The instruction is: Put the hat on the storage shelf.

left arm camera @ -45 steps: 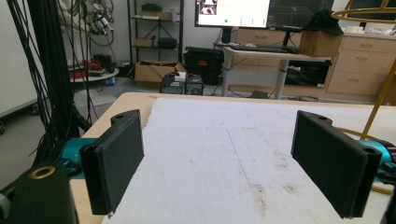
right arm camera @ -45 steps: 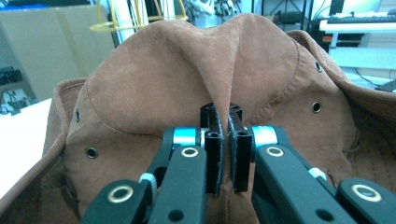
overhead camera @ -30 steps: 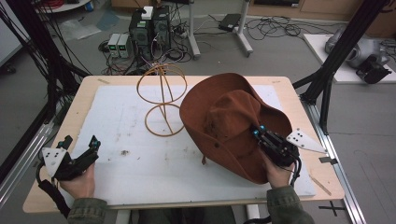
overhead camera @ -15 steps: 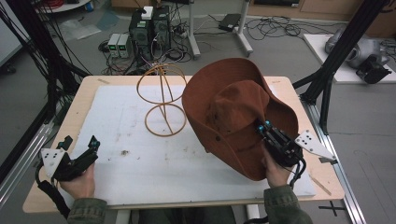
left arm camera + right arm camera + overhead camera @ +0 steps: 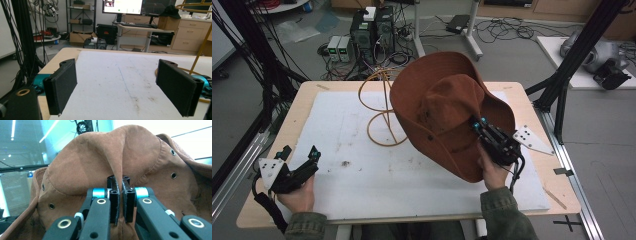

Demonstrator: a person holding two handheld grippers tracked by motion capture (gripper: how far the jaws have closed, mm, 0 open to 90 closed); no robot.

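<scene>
my right gripper [image 5: 479, 123] is clamped on a fold of the brown hat [image 5: 442, 110], and in the right gripper view my two black jaws press flat together with a pinched ridge of the fabric [image 5: 117, 157] rising between them. the hat is lifted off the table [image 5: 532, 107], tilted, its wide brim curling up toward the far edge and hanging down near my right hand [image 5: 492, 170]. the hat's far-left brim overlaps the wire stand [image 5: 382, 107] in the high view; i cannot tell whether they touch. the stand's round base sits on the white mat [image 5: 362, 170], near the middle toward the far side.

my left gripper [image 5: 299, 160] hovers by the near left corner of the table, held in my left hand [image 5: 297, 197], well apart from the hat. its jaws stand wide apart with nothing between them; in the left gripper view i see bare mat [image 5: 117, 75] running ahead between the pads [image 5: 63, 81], with a few dark smudges on it, and the gold base ring of the stand [image 5: 192, 72] just past my right-side pad.

the room between my two grippers is open mat. the mat's left edge leaves a strip of bare wood beside my left gripper, and the table's right edge lies just beyond my right wrist.
</scene>
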